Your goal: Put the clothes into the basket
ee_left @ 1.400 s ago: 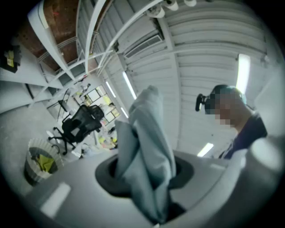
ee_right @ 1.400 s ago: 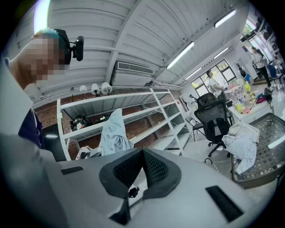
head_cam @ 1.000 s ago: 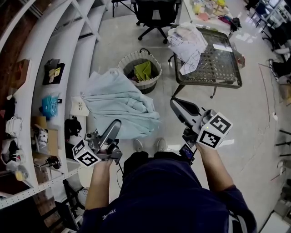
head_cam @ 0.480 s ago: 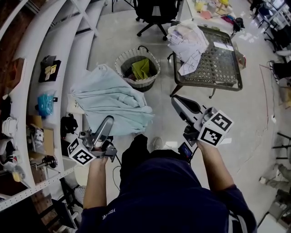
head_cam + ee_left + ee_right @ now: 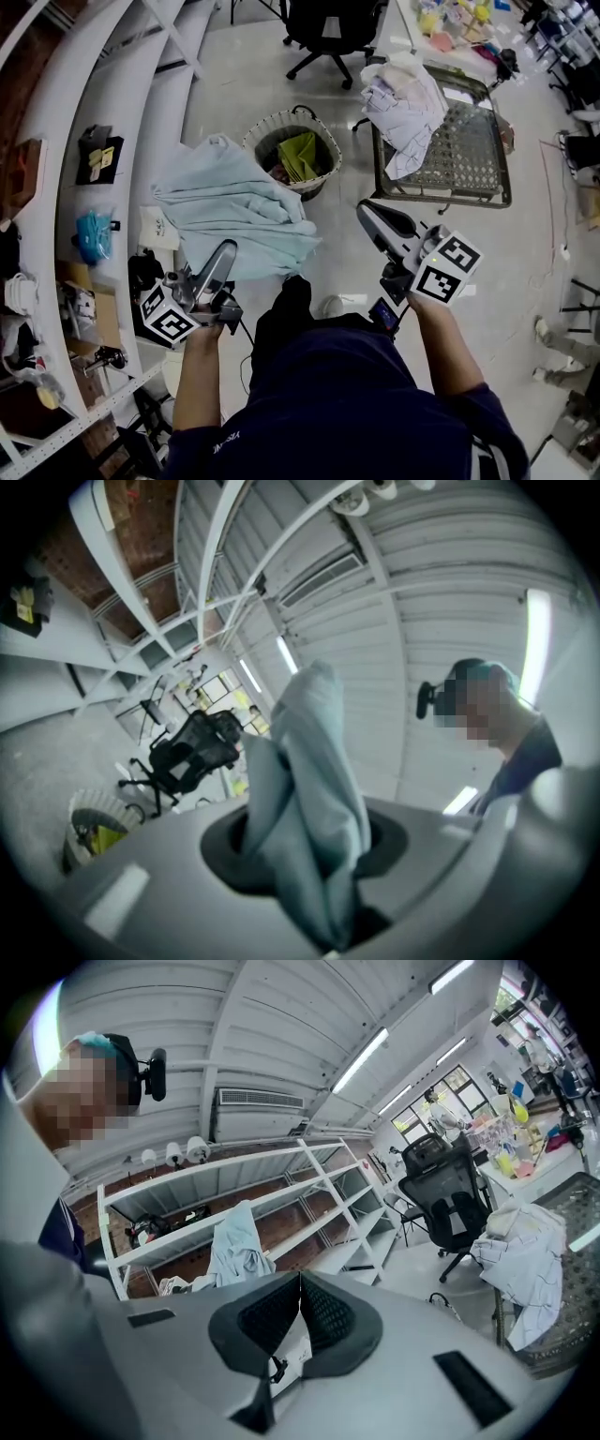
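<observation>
— Jaws on the left gripper: narrow gap, clamped on a twist of the light blue garment. Cloth fills the space between the pads and rises out past the tips.
— Why pinch just one bunch?
— My reading: one fold in the jaws is enough to carry the lot. Head view has the rest of the light blue garment heaped ahead of the left gripper. It seems to be off the floor, though I can't be sure.
— Basket?
— The basket stands on the floor, ahead of those jaws and a little to their right, beyond the cloth and well apart from the tips. A green cloth lies inside. The garment is not yet over the rim, so I judge this the carry stage.
— Right side?
— On the right gripper the jaws are pressed together with nothing between them. Its own view shows the right gripper pad against pad. Probably kept idle while the left hauls, free for the next grab.
— What lies in front of it?
— Ahead and right of its jaws is the mesh table, with a pile of white clothes on the side nearest the basket. More to fetch there, I'd guess.
</observation>
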Demonstrator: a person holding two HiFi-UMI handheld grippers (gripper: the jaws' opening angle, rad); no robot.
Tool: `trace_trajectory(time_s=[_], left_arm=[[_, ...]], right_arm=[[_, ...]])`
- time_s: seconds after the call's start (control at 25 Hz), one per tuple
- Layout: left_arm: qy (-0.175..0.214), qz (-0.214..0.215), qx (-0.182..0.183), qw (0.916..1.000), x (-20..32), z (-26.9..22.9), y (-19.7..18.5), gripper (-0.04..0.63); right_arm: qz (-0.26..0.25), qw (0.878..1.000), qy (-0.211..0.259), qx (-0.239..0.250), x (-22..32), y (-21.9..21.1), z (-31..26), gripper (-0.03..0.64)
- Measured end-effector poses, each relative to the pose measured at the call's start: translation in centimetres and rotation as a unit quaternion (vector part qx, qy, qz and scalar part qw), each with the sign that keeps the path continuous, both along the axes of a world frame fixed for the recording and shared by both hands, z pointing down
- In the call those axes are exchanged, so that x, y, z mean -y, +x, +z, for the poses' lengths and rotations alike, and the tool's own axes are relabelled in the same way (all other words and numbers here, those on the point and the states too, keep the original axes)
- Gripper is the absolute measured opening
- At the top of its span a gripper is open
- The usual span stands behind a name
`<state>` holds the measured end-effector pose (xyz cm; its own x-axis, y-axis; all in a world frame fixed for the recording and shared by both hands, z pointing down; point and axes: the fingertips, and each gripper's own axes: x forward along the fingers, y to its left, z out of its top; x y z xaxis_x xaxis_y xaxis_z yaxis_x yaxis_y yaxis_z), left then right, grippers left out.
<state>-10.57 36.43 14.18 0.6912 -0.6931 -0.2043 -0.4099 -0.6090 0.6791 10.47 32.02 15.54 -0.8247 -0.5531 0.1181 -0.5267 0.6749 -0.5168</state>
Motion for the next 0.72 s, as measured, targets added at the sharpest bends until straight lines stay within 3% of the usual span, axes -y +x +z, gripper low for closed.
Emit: trace_trajectory(time_s=[0.48, 0.72], left_arm=[[-0.025, 0.025, -0.013, 0.9993, 12.4, 2.5, -7.2, 0.141], [-0.028, 0.04, -0.016, 0.9987, 16.8, 2.7, -9.0, 0.141]], right_arm=[[0.018, 1.0, -0.019, -0.011, 11.5, -8.3, 1.5, 0.008], [0.028, 0.999, -0.018, -0.019, 15.4, -10.7, 1.1, 0.008]])
